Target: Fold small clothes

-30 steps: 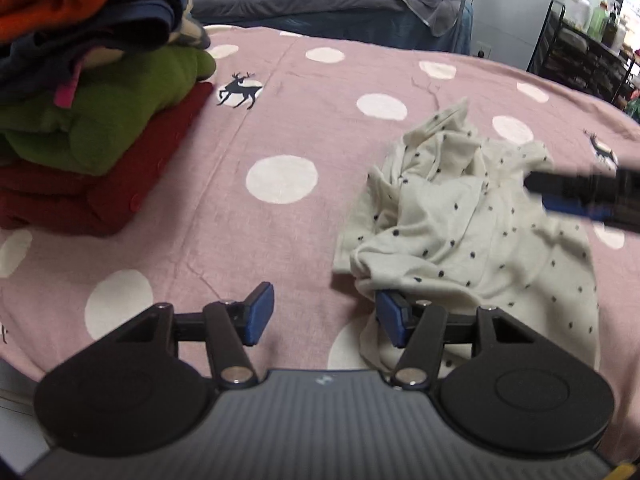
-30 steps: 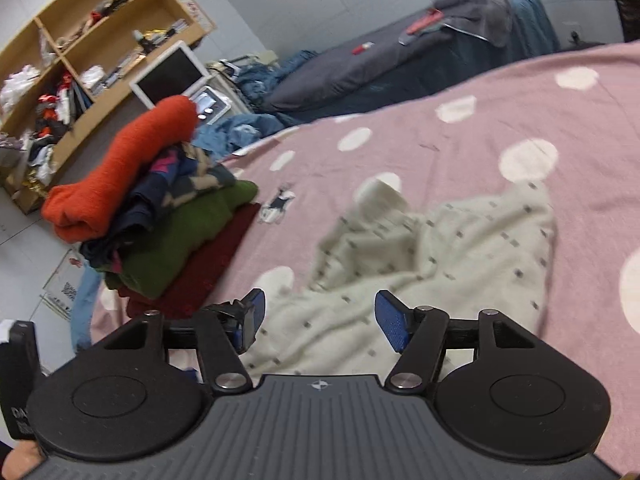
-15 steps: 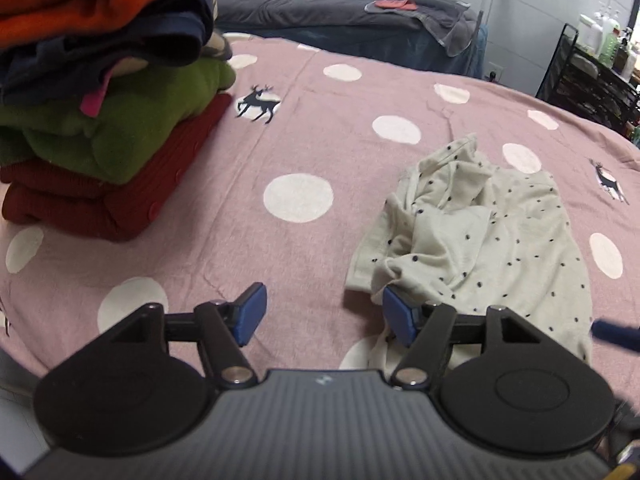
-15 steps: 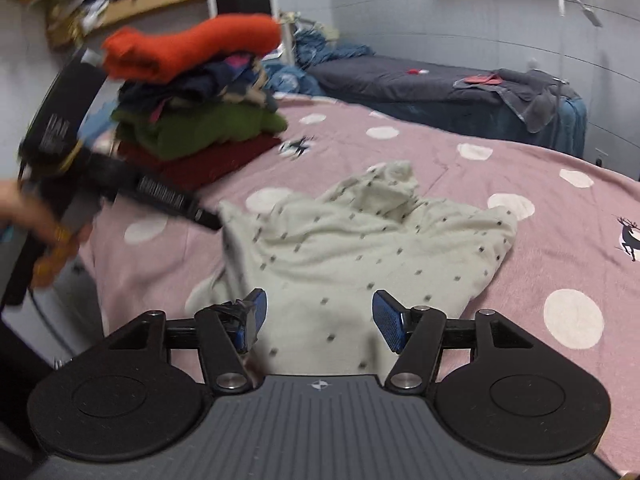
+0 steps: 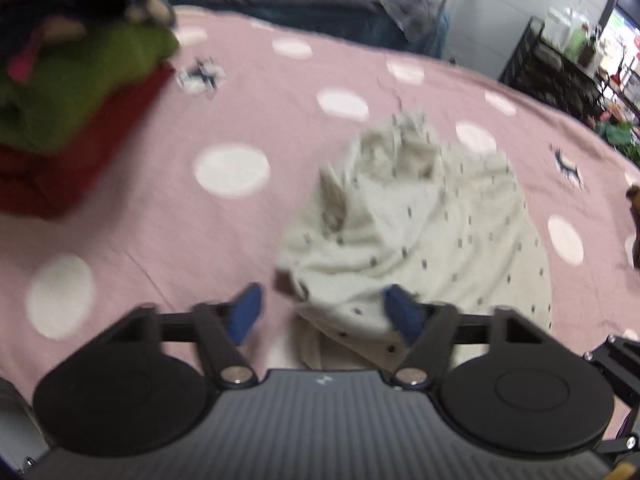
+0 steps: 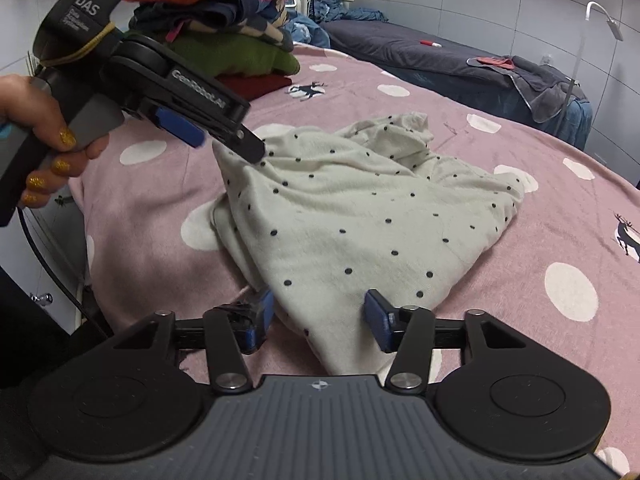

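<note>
Cream garment point(image 6: 360, 216) between both closing grippers: left gripper point(image 5: 324, 312), right gripper point(image 6: 320, 316).

My blue pads point(image 6: 376, 320) sit over a cream garment point(image 6: 360, 216) with dark dots, on a pink blanket point(image 6: 520, 280) with white spots and dark deer, near an orange, navy, green and red pile point(image 6: 224, 28).

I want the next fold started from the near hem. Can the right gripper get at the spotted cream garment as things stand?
Probably yes: the right gripper has its jaws closing around the near edge of the cream garment, with nothing between them but cloth.
</note>
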Available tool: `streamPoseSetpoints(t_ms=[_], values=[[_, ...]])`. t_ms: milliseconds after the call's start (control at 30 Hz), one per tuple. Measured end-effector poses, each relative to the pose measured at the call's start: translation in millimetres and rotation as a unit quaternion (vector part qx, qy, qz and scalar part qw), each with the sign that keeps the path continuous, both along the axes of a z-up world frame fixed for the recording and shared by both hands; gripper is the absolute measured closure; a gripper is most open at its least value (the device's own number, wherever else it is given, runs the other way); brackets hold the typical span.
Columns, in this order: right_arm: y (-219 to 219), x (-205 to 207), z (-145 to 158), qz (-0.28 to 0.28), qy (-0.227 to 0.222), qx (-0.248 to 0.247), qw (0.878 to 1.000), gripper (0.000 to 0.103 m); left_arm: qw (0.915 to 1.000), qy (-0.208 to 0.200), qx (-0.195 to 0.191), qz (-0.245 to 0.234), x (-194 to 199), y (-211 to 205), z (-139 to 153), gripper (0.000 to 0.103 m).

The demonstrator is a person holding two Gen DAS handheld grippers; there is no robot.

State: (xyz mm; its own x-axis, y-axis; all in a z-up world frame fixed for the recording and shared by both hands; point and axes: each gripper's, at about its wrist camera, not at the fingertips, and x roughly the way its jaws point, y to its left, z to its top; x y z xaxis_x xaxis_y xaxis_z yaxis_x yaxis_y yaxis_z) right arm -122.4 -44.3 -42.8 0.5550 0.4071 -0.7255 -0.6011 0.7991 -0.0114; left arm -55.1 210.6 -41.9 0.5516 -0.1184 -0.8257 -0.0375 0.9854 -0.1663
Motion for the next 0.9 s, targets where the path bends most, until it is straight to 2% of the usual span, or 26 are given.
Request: streamPoseSetpoints(t_ms=[67,133,167,200,267,433,567,700,767,900], values=[[1,0,-4,-0.001,-0.003,-0.021,1.000,0.036,1.0000,0.007,-0.005,-0.004,1,-5,-9,0.062],[1,-2,-3,0.003,-0.008,-0.026,1.000,0.037,0.9999,-0.001,-0.001,-0.011,-1,-8,-8,0.066],[1,-3,-3,0.006,-0.012,-0.031,0.999,0.044,0.9999,-0.003,0.001,-0.015,-1,-9,-6,0.069],[3,-5,-4,0.010,-0.018,-0.041,0.999,0.065,0.9999,-0.004,-0.001,-0.017,-2,-9,-4,0.073],[5,-7,-6,0.016,-0.030,-0.057,0.998,0.096,0.9998,-0.005,-0.007,-0.018,-2,-7,0,0.077],[-5,-10,7,0.005,-0.062,-0.048,0.997,0.099,0.9995,-0.017,-0.002,-0.028,-7,-4,19,0.079],[-26,-12,26,-0.014,-0.070,-0.037,0.997,0.101,0.9985,-0.021,0.007,-0.051,-12,-6,35,0.082],[-46,-13,28,-0.041,-0.046,-0.033,0.998,0.101,0.9968,0.005,0.035,-0.071,-12,-12,24,0.082],[-49,-14,20,-0.031,-0.013,-0.025,0.999,0.101,0.9957,0.030,0.058,-0.066,-11,-11,10,0.082],[-44,-20,6,-0.021,0.010,-0.037,0.999,0.101,0.9933,0.052,0.073,-0.073,-14,-8,-2,0.079]])
